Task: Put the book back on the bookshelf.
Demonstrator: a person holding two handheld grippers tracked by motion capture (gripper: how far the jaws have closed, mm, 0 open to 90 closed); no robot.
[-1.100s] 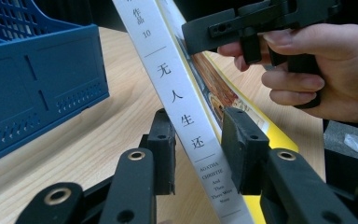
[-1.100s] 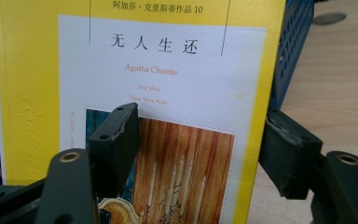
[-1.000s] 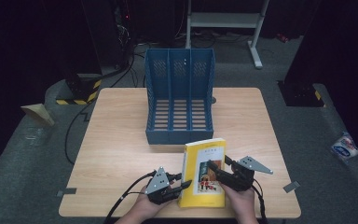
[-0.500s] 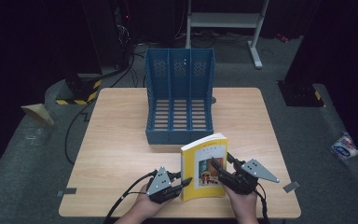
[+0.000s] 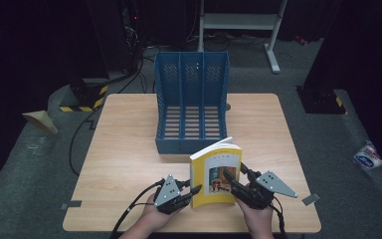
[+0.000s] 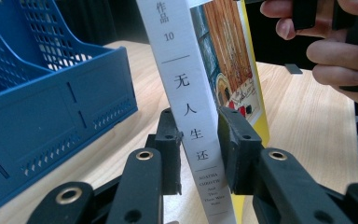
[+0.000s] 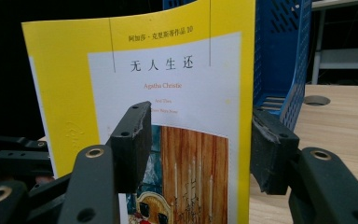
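step we're on: we've got the yellow paperback book with the white spine (image 5: pixel 216 172) stood up on its bottom edge near the front of the light wooden bench (image 5: pixel 124 149), so we'd call this the stand-it-up-and-get-a-grip stage, before any filing

where the book is: upright, cover facing us, just in front of the blue plastic three-slot file rack (image 5: pixel 191 107) but not touching it as far as we can tell

left hand-held gripper (image 5: pixel 195 189): jaws sit on either side of the spine low down, narrowly parted and right up against it; looks like a clamp to us, though we can't swear both pads are pressing

right hand-held gripper (image 5: pixel 233 174): jaws spread wide across the front cover, one over the picture and one past the book's edge; holding nothing, more like propping the book from the front

rack: all three slots look empty, open side towards us

next move, our guess: the book wants lifting off the bench and carrying forward into a slot, spine kept vertical

what that needs: a firm pinch first, since the cover already bows a bit at the top

watch out for: the bottom edge catching the rack's low front lip
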